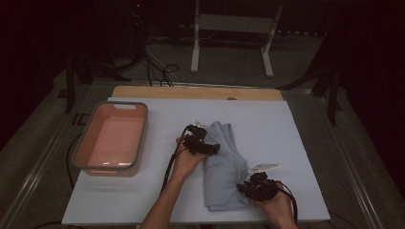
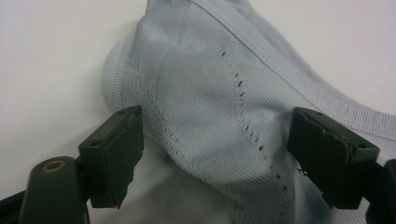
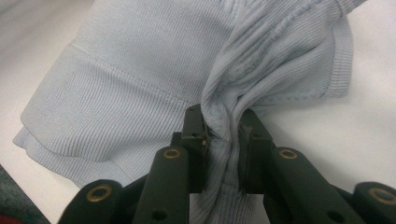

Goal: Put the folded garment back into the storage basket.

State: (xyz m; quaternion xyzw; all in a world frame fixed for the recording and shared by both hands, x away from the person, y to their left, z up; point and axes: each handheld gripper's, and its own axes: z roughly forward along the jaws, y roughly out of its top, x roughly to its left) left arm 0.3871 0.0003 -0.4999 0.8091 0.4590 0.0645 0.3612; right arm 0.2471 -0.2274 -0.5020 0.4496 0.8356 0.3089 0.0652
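A light blue ribbed garment [image 1: 222, 164] lies folded on the white table sheet [image 1: 267, 124]. My left gripper [image 1: 210, 148] hovers at its left edge, jaws open. In the left gripper view its fingertips [image 2: 114, 154] stand wide either side of a raised fold of the garment [image 2: 210, 102], apart from the cloth. My right gripper [image 1: 243, 187] is at the garment's lower right. In the right gripper view its jaws are shut on a bunched ridge of the garment [image 3: 224, 126], pinched between the pads [image 3: 196, 133].
A pink tub with a grey rim [image 1: 88, 164] sits on the left of the table. A wooden strip [image 1: 196, 92] runs along the table's far edge. Beyond it are cables [image 1: 160, 71] and a white stand [image 1: 196, 57] on the floor.
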